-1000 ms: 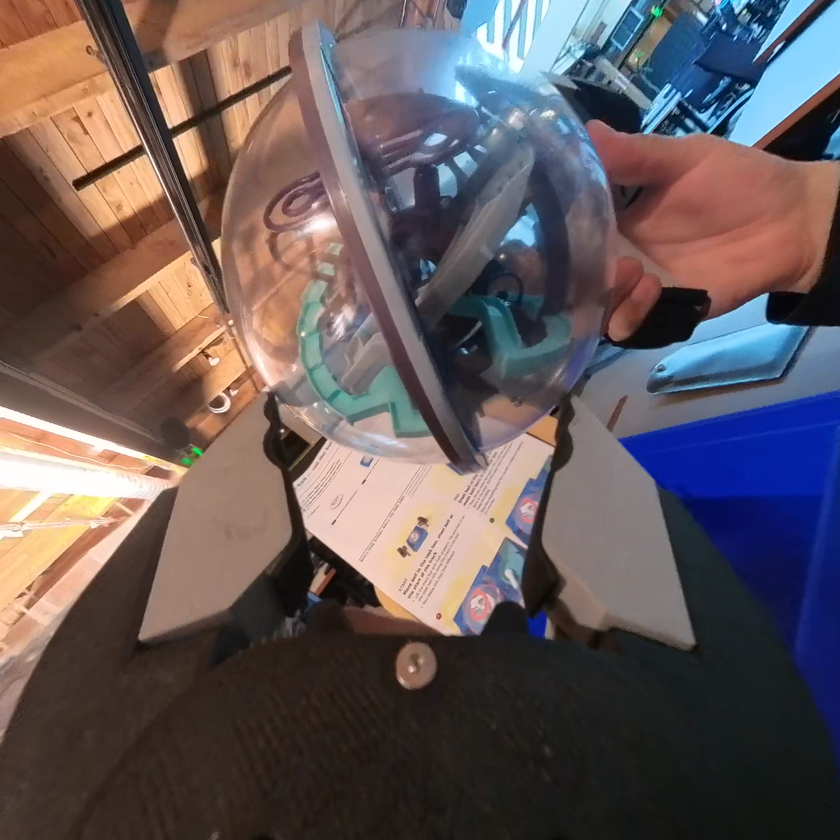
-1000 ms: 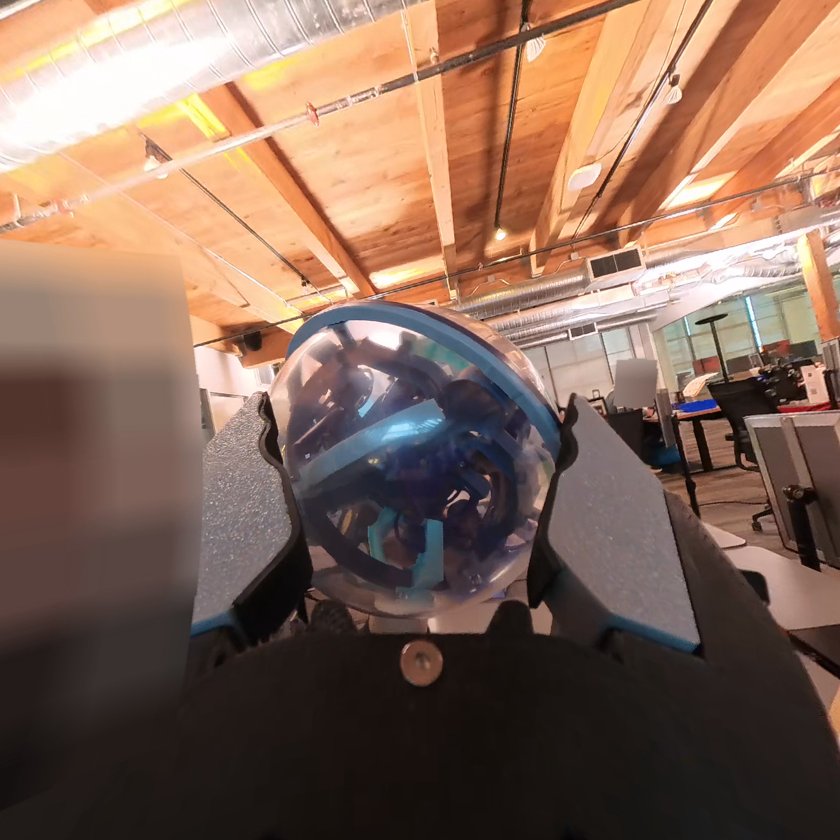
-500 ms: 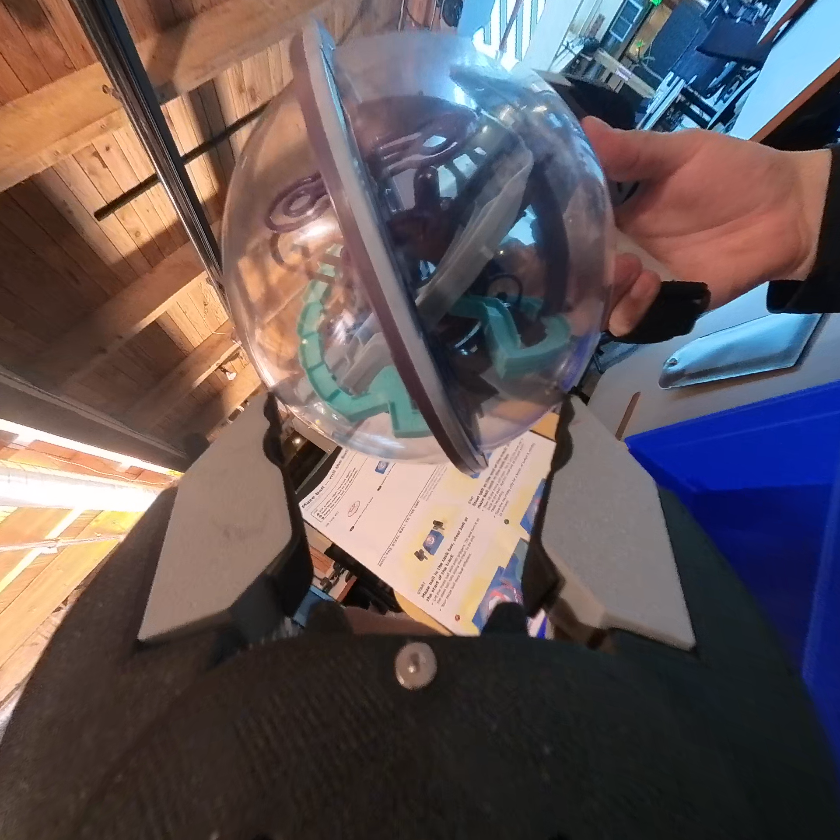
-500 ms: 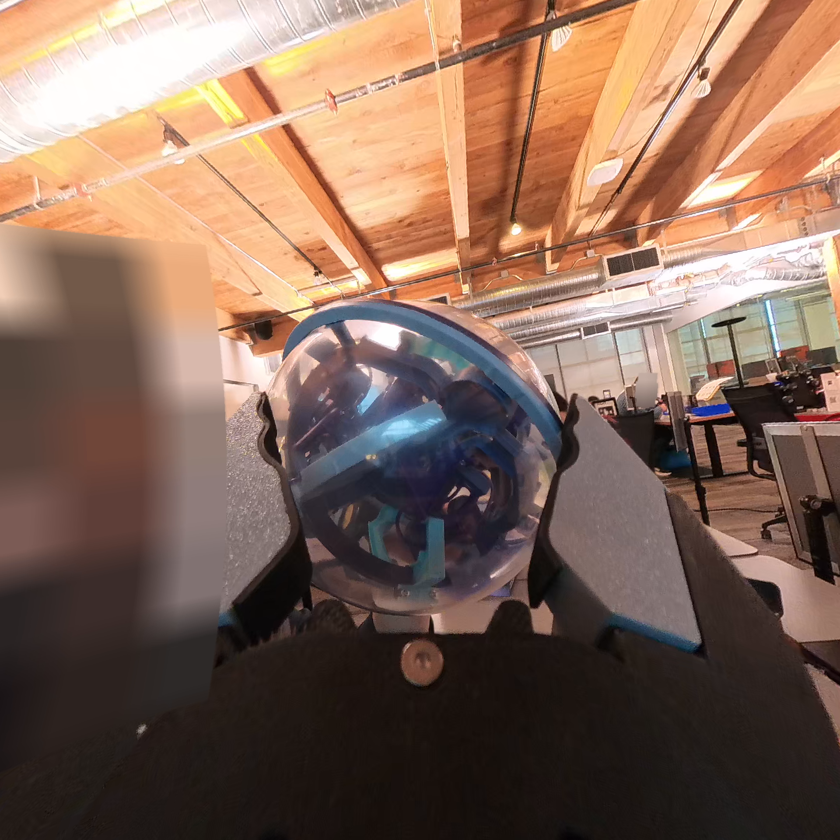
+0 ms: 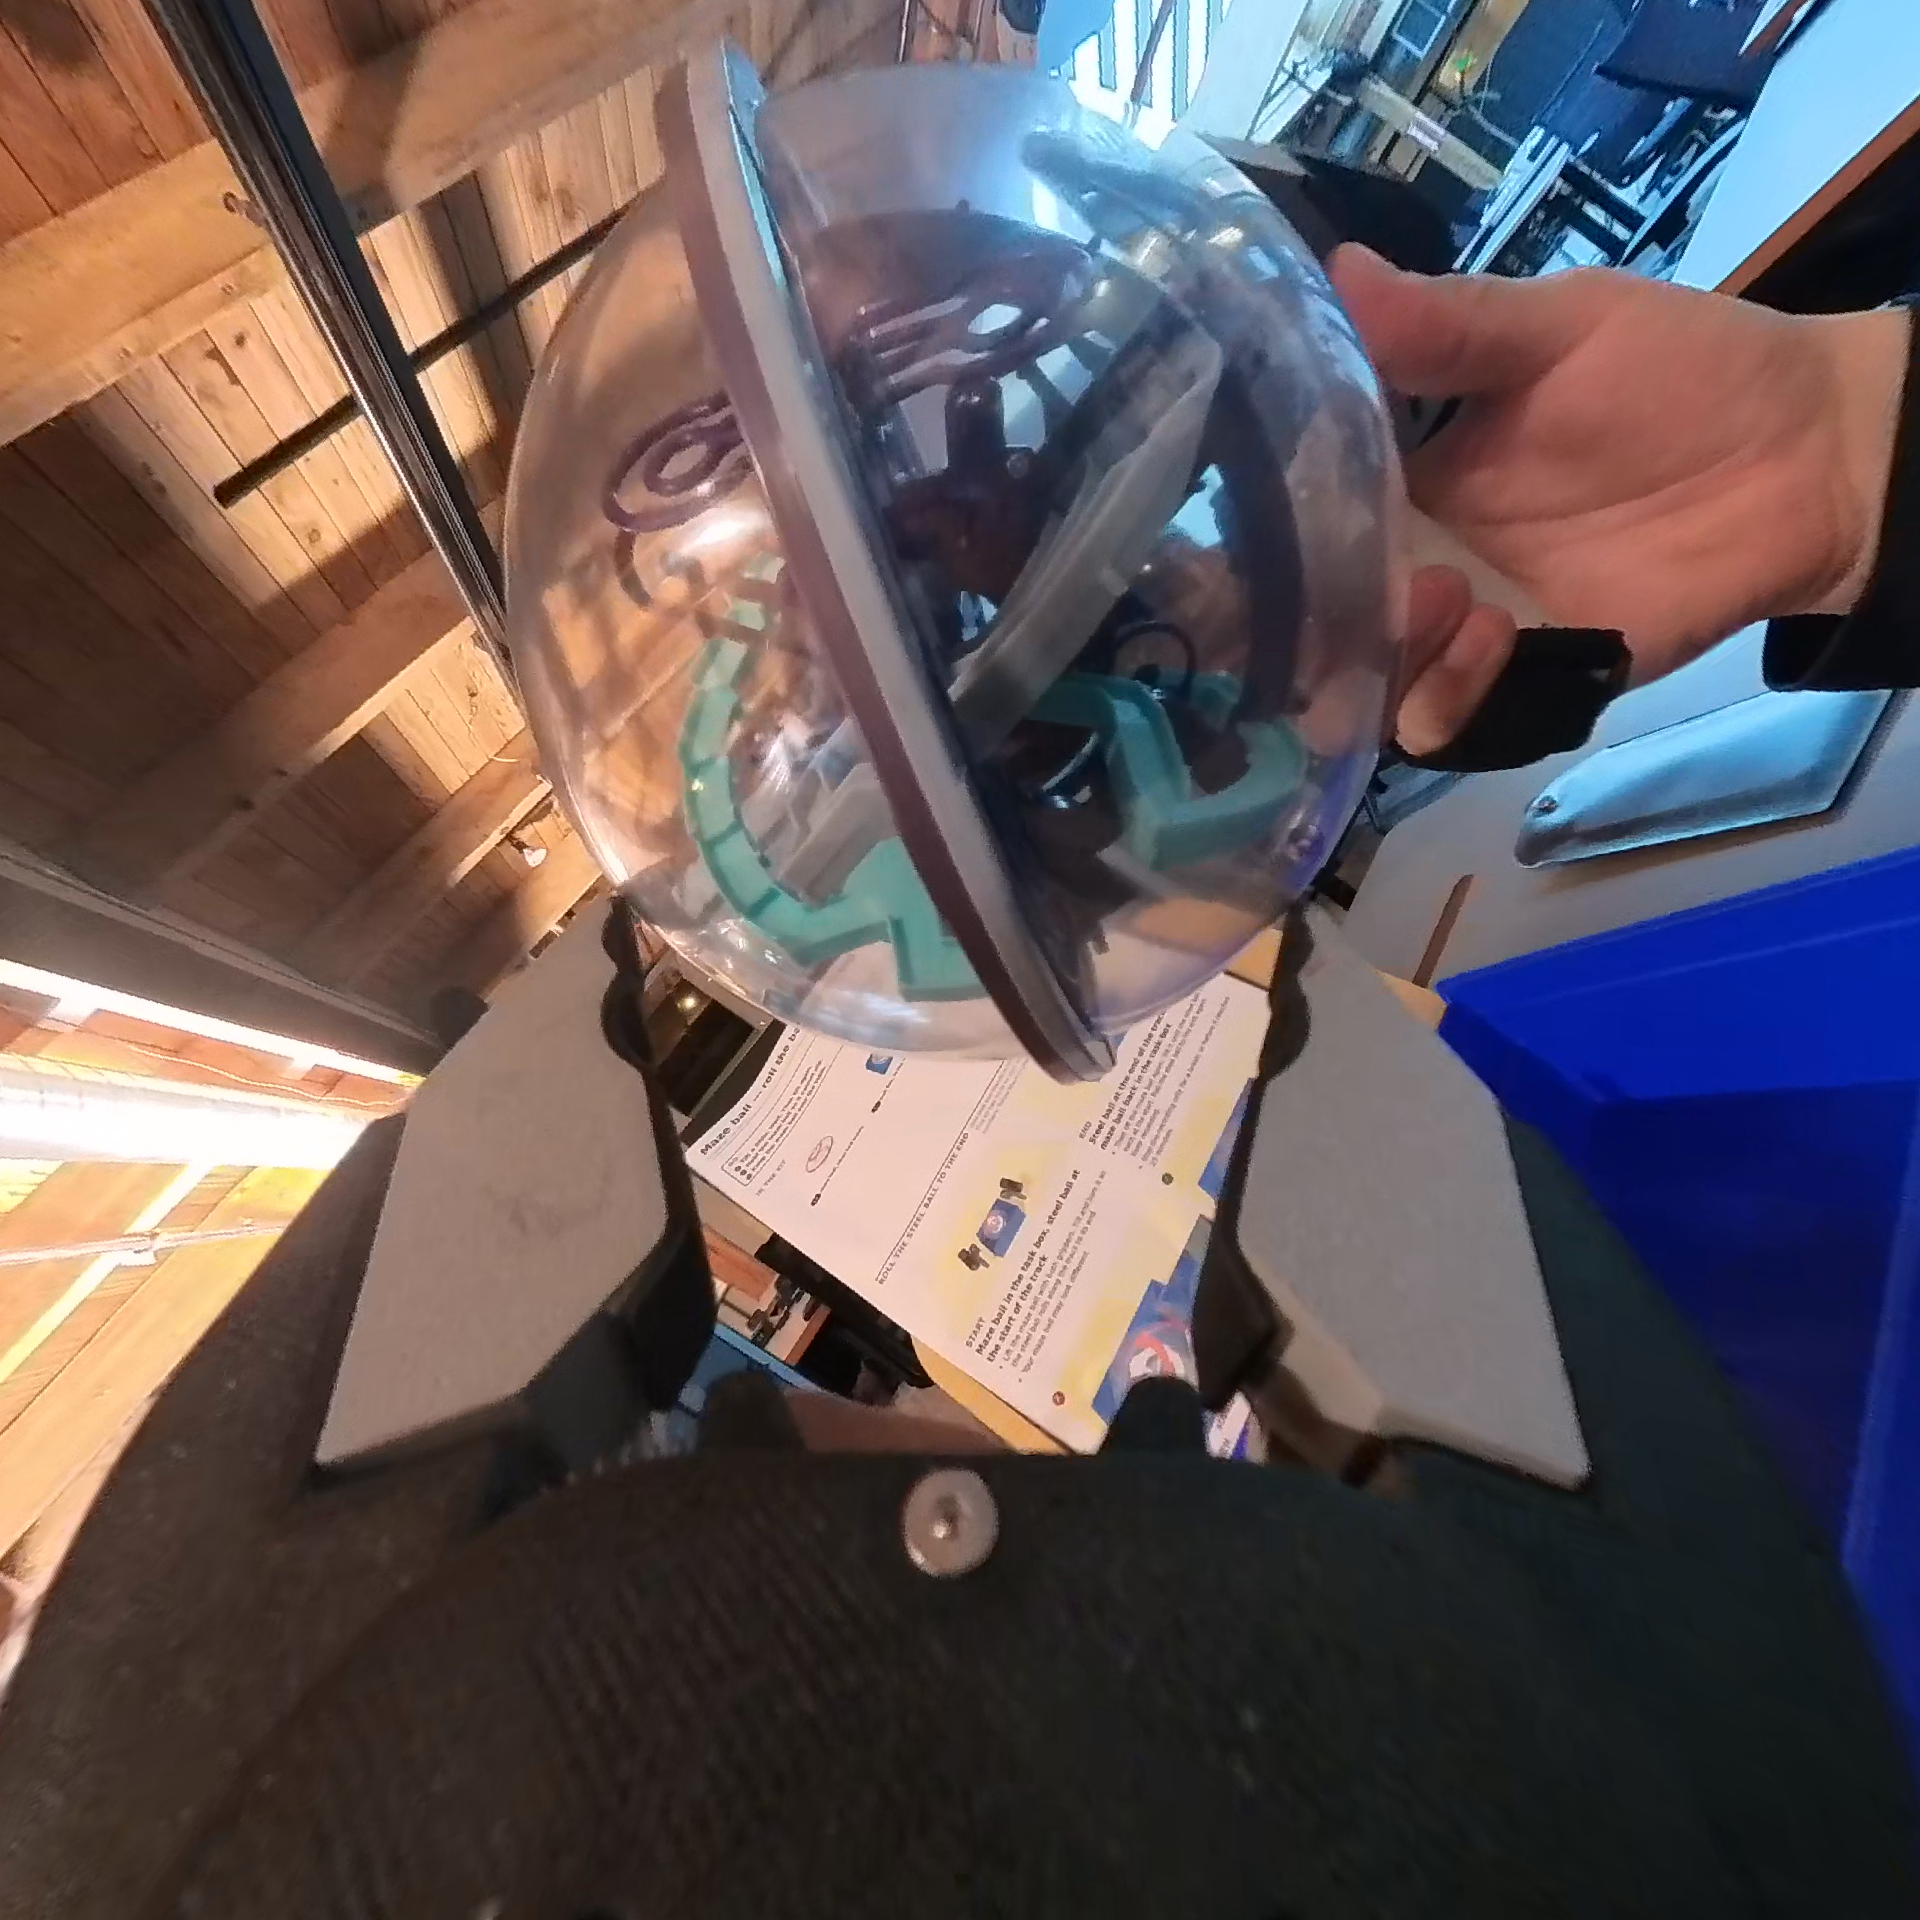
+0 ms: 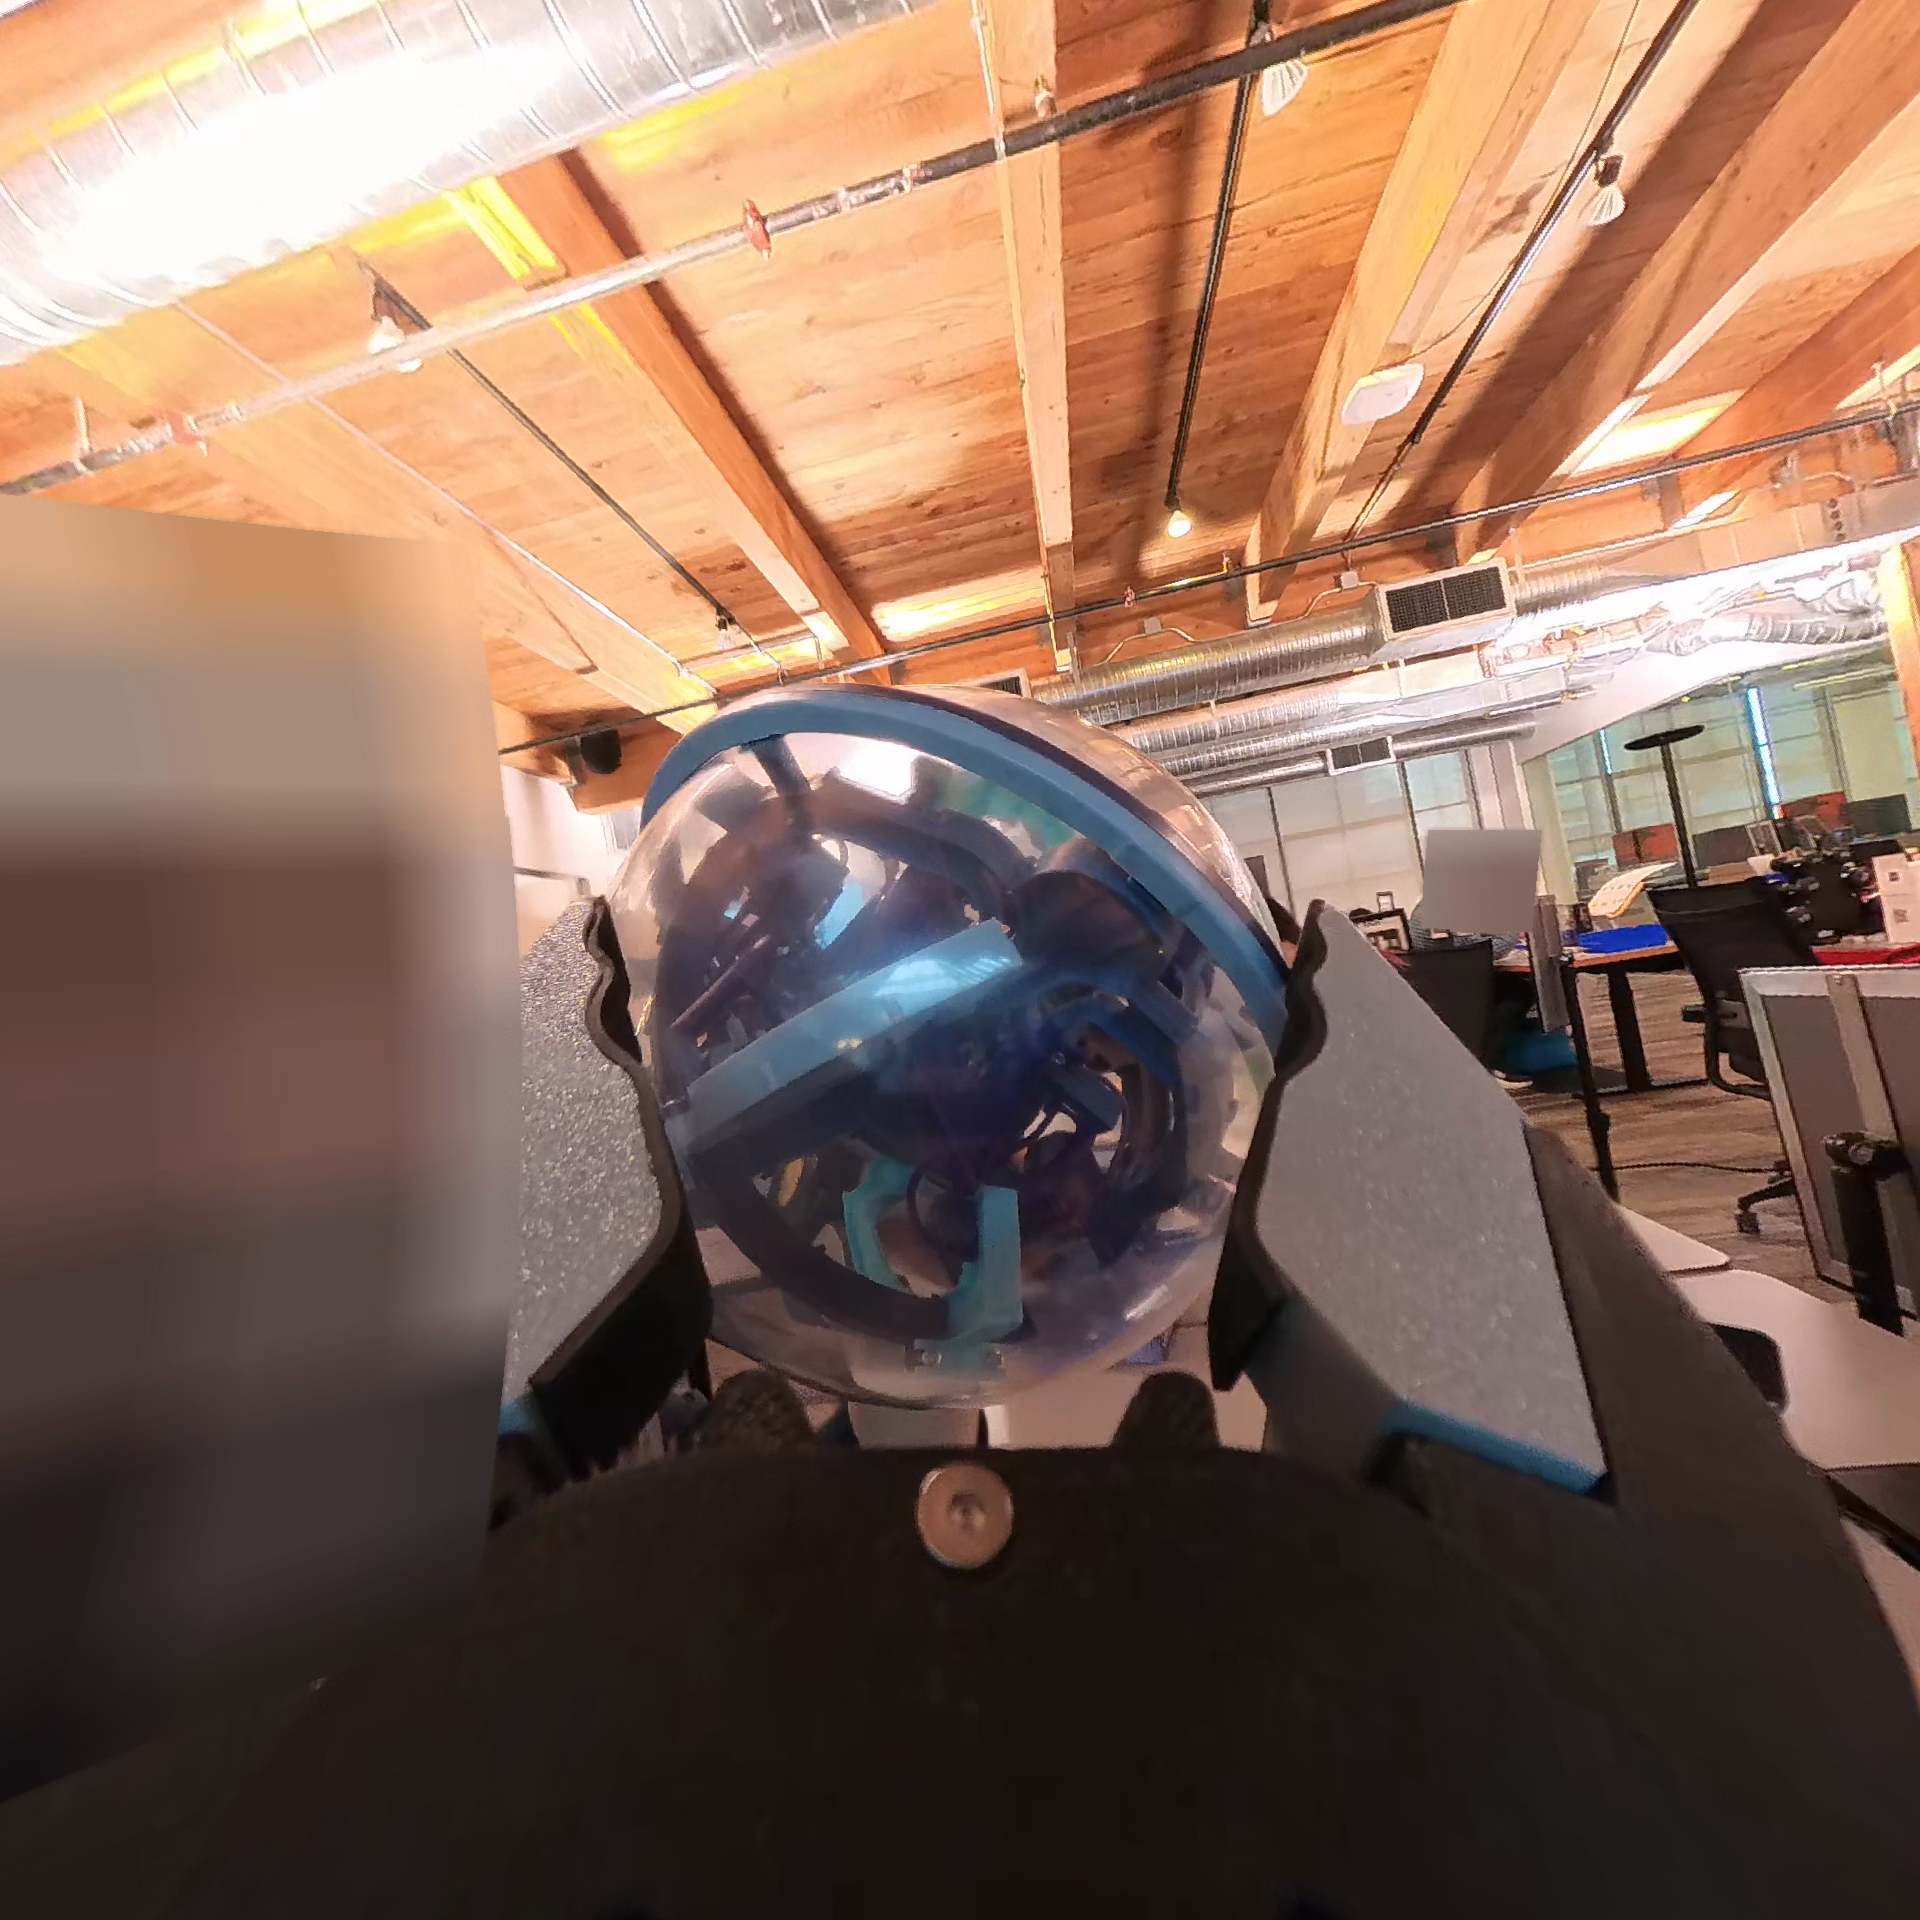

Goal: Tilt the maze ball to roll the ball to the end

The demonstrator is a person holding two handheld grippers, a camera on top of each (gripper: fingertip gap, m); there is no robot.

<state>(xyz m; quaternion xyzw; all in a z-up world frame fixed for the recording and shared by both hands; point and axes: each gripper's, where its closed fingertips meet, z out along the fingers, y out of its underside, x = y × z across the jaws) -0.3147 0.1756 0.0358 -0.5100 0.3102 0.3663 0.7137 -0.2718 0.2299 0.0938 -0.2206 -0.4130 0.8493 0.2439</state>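
Note:
The maze ball [image 5: 935, 582] is a clear sphere with a grey-blue ring around its middle and teal and purple tracks inside. It is held up in the air. In the left wrist view my left gripper [image 5: 951, 935] has its two fingertips [image 5: 623, 966] against the ball's lower sides. In the right wrist view the maze ball [image 6: 935, 1049] sits deep between my right gripper's [image 6: 951, 987] fingers [image 6: 1351, 1049], pressed from both sides. A hand [image 5: 1621, 447] holds the right gripper's handle behind the ball. I cannot make out the small steel ball inside.
A printed instruction sheet [image 5: 997, 1216] lies on the table below the ball, with a blue bin [image 5: 1714, 1091] to its right. A wooden ceiling with beams and ducts [image 6: 935, 312] is overhead. Desks and chairs [image 6: 1714, 987] stand far off on the right.
Both grippers keep their hold on the ball. They have tilted it together a little: the background has shifted in both views, and the ball's ring sits slightly differently in the right view.

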